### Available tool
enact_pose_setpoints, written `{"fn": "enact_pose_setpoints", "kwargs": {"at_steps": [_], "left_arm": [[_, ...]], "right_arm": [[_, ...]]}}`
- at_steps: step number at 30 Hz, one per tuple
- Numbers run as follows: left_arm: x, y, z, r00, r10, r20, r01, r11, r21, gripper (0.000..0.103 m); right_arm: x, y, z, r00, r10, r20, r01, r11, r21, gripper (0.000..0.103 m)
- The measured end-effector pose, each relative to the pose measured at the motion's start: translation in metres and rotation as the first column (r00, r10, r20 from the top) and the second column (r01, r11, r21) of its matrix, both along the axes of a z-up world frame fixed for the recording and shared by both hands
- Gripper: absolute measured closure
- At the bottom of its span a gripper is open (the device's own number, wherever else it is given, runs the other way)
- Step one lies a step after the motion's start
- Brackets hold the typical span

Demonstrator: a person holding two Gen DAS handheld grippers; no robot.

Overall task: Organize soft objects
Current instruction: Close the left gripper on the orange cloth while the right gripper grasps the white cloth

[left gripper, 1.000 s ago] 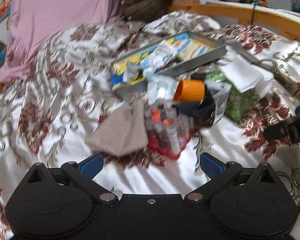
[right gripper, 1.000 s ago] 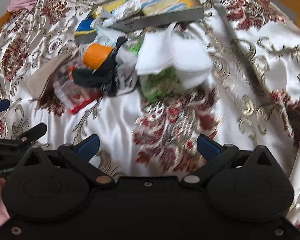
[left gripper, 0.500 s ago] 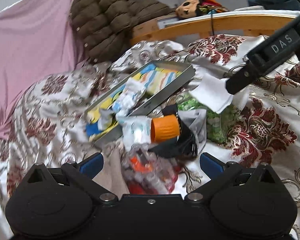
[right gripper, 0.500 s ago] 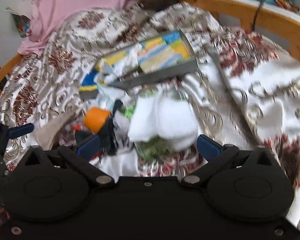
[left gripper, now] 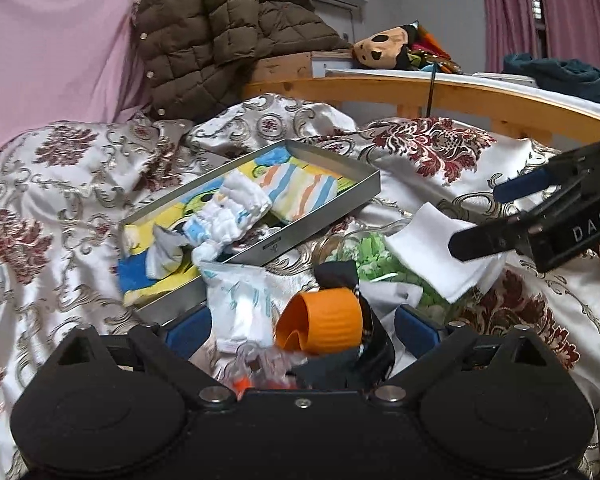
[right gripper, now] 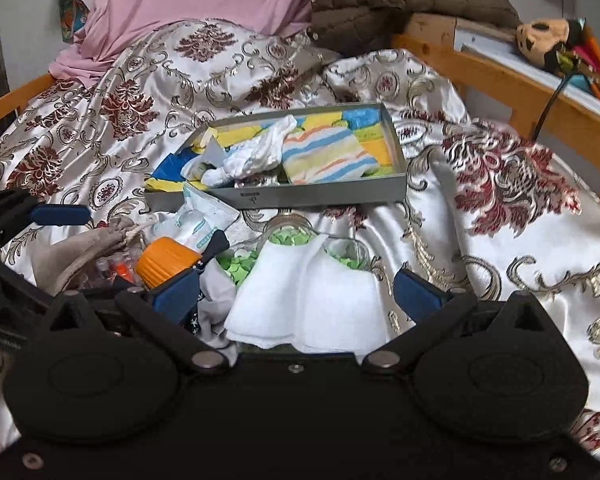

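where a second ago bare quilt, left tongs point(left gripper: 302, 330) closing, ungripped, round orange cap point(left gripper: 320, 320); right tongs point(right gripper: 297, 294) wide astride white cloth point(right gripper: 308, 300).

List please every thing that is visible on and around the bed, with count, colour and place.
tray: one, grey, on the bedspread, holds striped cloths
white towel: one, over the jar
jar: one, clear, green pieces inside, below the tray
orange cup: one, beside the black cloth
bedspread: one, white and red floral
jacket: one, brown, behind
plush toy: one, tan, on the ledge
left claw: jaws closing, around nothing gripped
right claw: open, above the towel
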State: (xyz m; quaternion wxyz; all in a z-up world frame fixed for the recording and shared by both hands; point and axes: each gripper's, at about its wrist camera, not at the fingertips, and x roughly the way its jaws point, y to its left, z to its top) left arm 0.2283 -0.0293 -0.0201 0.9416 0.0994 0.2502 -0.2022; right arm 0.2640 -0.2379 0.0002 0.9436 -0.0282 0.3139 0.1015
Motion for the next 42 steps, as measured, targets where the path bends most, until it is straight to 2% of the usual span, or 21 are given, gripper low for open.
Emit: {"fn": "enact_pose_setpoints", "kwargs": {"at_steps": [3,5,7,12,14,20,24,27,28,29,34,42], "left_arm": [[0.013,0.006,-0.003,0.998,-0.056,-0.013,0.056,0.997,-0.046,0.01],[0.019,0.008,-0.004,0.995,-0.099,-0.016,0.098,0.993,-0.066,0.014],[0.024,0.009,-0.005,0.99,-0.144,-0.011,0.143,0.987,-0.077,0.015],[0.026,0.005,-0.007,0.969,-0.248,0.026,0.249,0.967,-0.051,0.019],[0.028,0.004,-0.009,0.96,-0.279,0.025,0.279,0.96,-0.027,0.025],[0.038,0.012,-0.02,0.955,-0.298,-0.018,0.296,0.954,-0.055,0.041],[0.039,0.011,-0.021,0.952,-0.306,0.019,0.306,0.951,-0.043,0.038],[0.041,0.009,-0.021,0.943,-0.331,0.011,0.331,0.943,-0.039,0.038],[0.042,0.007,-0.022,0.943,-0.334,0.006,0.334,0.942,-0.03,0.039],[0.043,0.006,-0.023,0.942,-0.335,-0.002,0.335,0.942,-0.024,0.045],[0.046,0.009,-0.024,0.949,-0.314,-0.011,0.313,0.948,-0.056,0.058],[0.047,0.01,-0.025,0.951,-0.307,-0.034,0.305,0.95,-0.069,0.06]], "right_arm": [[0.004,-0.001,-0.006,1.0,0.001,-0.022,-0.001,1.0,0.015,0.005],[0.006,-0.001,-0.01,0.999,-0.002,-0.033,0.002,1.0,0.014,0.014],[0.009,-0.001,-0.014,0.999,-0.003,-0.044,0.004,1.0,0.02,0.016],[0.008,0.002,-0.018,0.999,0.002,-0.046,-0.001,1.0,0.029,0.023],[0.008,0.004,-0.019,0.999,0.004,-0.05,-0.002,1.0,0.03,0.024],[0.01,0.007,-0.021,0.998,0.007,-0.057,-0.005,1.0,0.031,0.025],[0.01,0.009,-0.021,0.998,0.013,-0.06,-0.012,1.0,0.028,0.025],[0.011,0.01,-0.022,0.998,0.016,-0.062,-0.014,1.0,0.026,0.025],[0.012,0.01,-0.023,0.998,0.017,-0.063,-0.015,1.0,0.026,0.025],[0.012,0.01,-0.023,0.998,0.018,-0.064,-0.016,1.0,0.025,0.025],[0.013,0.012,-0.024,0.998,0.023,-0.066,-0.022,1.0,0.023,0.025],[0.014,0.012,-0.025,0.997,0.031,-0.07,-0.029,0.999,0.022,0.026]]}}
